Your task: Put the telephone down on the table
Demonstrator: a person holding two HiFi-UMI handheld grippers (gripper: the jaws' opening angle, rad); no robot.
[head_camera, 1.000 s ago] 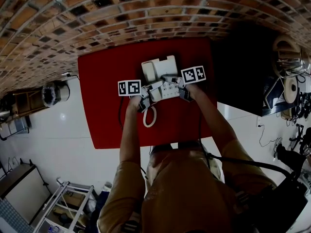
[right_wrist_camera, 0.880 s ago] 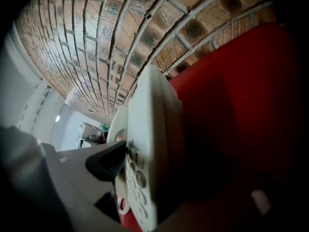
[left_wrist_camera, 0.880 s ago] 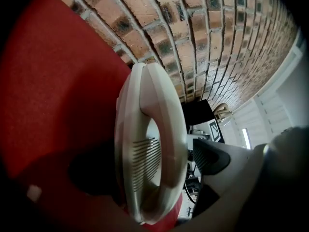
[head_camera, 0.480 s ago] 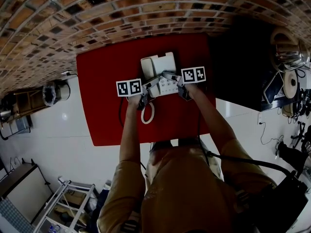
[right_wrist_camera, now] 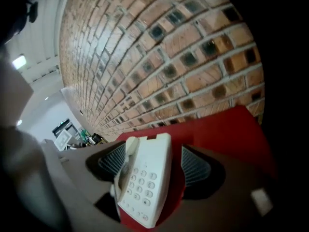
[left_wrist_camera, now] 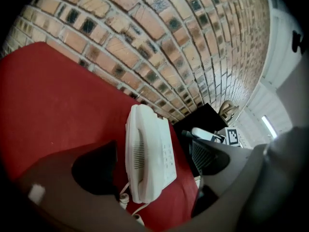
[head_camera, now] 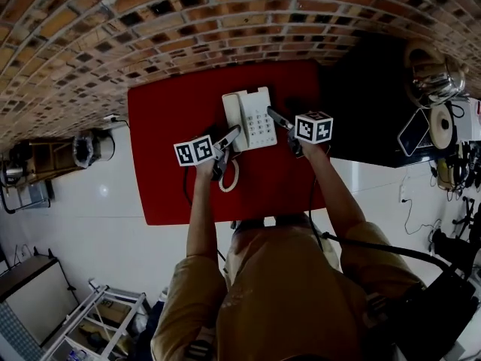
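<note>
The white telephone [head_camera: 248, 117] lies flat on the red table [head_camera: 165, 164], handset on its cradle, with its coiled cord [head_camera: 229, 179] trailing toward me. My left gripper [head_camera: 223, 150] hovers at the phone's left near corner, open and holding nothing. My right gripper [head_camera: 284, 130] hovers off the phone's right edge, jaws spread wide and apart from it. In the left gripper view the telephone [left_wrist_camera: 147, 158] shows beyond my left gripper [left_wrist_camera: 152, 163], untouched. In the right gripper view the telephone [right_wrist_camera: 145, 182] sits below my right gripper [right_wrist_camera: 154, 166], clear of both ribbed pads.
A brick wall [head_camera: 225, 21] runs behind the table. A black surface [head_camera: 368, 104] adjoins the table's right side, with a metal kettle [head_camera: 430, 81] and small gear beyond. White floor lies to the left, and a metal rack [head_camera: 90, 322] stands at lower left.
Both grippers have let go of the telephone, lifted and drawn apart to either side. The phone, earlier between them, now rests flat on the red table.
</note>
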